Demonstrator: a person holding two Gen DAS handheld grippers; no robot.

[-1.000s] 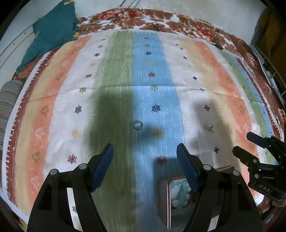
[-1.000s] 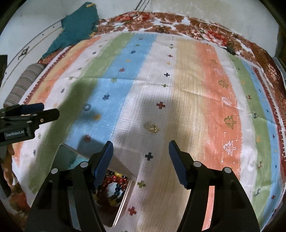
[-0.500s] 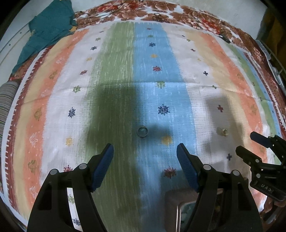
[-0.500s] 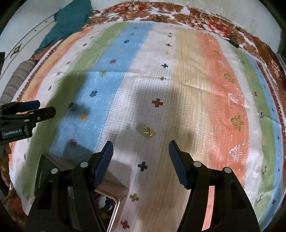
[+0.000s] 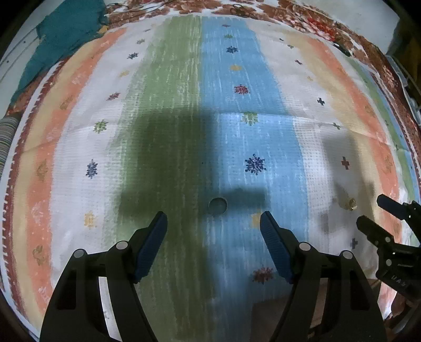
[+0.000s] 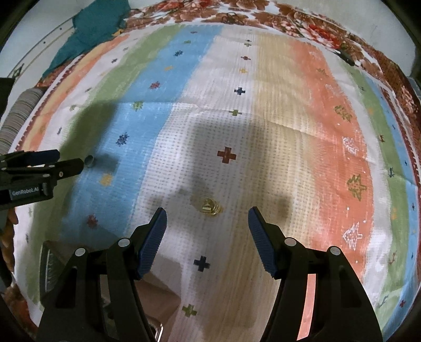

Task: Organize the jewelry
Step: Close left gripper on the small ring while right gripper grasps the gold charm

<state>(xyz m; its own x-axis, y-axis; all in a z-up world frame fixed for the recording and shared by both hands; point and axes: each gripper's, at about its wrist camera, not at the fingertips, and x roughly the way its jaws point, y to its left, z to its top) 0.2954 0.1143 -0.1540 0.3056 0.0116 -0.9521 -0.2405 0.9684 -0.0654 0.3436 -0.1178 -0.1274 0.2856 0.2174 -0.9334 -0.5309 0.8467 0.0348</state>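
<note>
A dark silver ring [image 5: 217,206] lies on the striped cloth just ahead of my open, empty left gripper [image 5: 213,223]; it also shows in the right wrist view [image 6: 89,160]. A gold ring [image 6: 209,206] lies just ahead of my open, empty right gripper [image 6: 208,221]; it appears small in the left wrist view [image 5: 351,202]. The right gripper [image 5: 379,210] shows at the right edge of the left view, and the left gripper [image 6: 69,161] at the left edge of the right view. A metal jewelry box [image 6: 51,265] sits at the near left, mostly hidden.
The striped cloth [image 5: 171,105] covers the whole surface, with a floral border [image 6: 263,15] at the far edge. A teal cloth [image 5: 65,34] lies at the far left. A striped roll [image 6: 18,115] lies at the left edge.
Both grippers have moved forward and lower toward the rings, each ring now close ahead of its fingertips. The jewelry box has slid mostly out of both views.
</note>
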